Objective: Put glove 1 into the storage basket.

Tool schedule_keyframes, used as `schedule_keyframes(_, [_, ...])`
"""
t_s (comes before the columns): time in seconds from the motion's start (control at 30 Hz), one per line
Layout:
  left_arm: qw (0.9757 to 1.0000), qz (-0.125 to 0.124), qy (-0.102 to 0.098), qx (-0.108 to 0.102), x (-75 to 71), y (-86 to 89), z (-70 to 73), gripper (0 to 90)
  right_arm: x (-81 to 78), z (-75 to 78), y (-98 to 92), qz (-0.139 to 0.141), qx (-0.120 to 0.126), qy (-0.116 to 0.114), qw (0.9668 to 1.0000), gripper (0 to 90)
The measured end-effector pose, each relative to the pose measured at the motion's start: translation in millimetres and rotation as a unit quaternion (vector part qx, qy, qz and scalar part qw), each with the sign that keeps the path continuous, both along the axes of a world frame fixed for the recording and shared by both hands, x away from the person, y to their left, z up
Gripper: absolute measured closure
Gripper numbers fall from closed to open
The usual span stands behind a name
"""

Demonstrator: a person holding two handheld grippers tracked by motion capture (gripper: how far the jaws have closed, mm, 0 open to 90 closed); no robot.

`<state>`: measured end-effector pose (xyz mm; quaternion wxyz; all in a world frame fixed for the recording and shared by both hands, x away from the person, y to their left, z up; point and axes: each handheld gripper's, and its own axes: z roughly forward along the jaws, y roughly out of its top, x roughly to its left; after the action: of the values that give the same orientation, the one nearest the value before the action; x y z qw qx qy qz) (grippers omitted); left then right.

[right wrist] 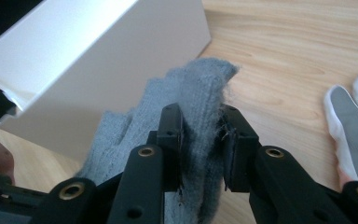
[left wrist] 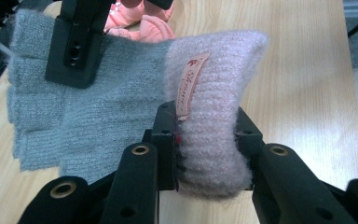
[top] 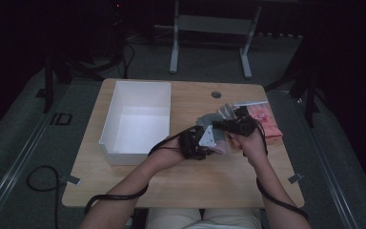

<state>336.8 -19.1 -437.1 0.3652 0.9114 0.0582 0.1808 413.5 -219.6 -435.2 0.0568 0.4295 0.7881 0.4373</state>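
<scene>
A knitted fingerless glove hangs stretched between my two grippers above the wooden table (top: 186, 181). Its body is grey (left wrist: 98, 107) and its cuff is pink (left wrist: 214, 116) with a small sewn label. My left gripper (left wrist: 206, 140) is shut on the pink cuff, pads pressing both sides. My right gripper (right wrist: 204, 144) is shut on the grey finger end (right wrist: 191, 107). In the high view the left gripper (top: 198, 143) and right gripper (top: 236, 126) sit close together over the table's right half.
An open white box (top: 107, 129) stands on the table's left half, close behind the held glove in the right gripper view. A white and grey glove (right wrist: 354, 135) lies on the wood. Pink items (top: 266, 121) lie at the right edge.
</scene>
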Motion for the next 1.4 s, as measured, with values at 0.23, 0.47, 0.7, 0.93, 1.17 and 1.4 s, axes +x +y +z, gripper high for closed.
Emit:
schedule_keyframes(0.23, [0.9999, 0.003, -0.010, 0.013, 2.1, 14.1, 18.0, 69.5, 3.2, 17.3, 15.9, 0.009, 0.003, -0.014, 0.9999, 72.4])
schedule_keyframes(0.47, [0.9995, 0.002, -0.017, 0.027, 5.7, 38.6, 35.6, 69.4, 6.5, 33.1, 39.8, 0.018, 0.006, -0.028, 0.9994, 72.4])
schedule_keyframes(0.7, [0.9992, 0.007, -0.021, 0.034, 8.6, 67.5, 51.8, 69.5, 10.8, 45.9, 68.0, 0.033, 0.011, -0.044, 0.9984, 72.5])
schedule_keyframes(0.93, [0.9989, 0.010, -0.022, 0.041, 10.2, 97.4, 61.1, 69.4, 15.9, 53.3, 96.3, 0.046, 0.013, -0.045, 0.9979, 72.5])
schedule_keyframes(1.17, [0.9979, 0.016, -0.025, 0.057, 10.0, 130.4, 63.2, 69.3, 21.0, 53.7, 133.9, 0.063, 0.017, -0.040, 0.9971, 72.6])
schedule_keyframes(1.4, [0.9978, 0.012, -0.021, 0.061, 11.2, 165.8, 57.9, 69.2, 23.5, 49.0, 166.5, 0.077, 0.012, -0.036, 0.9963, 72.7])
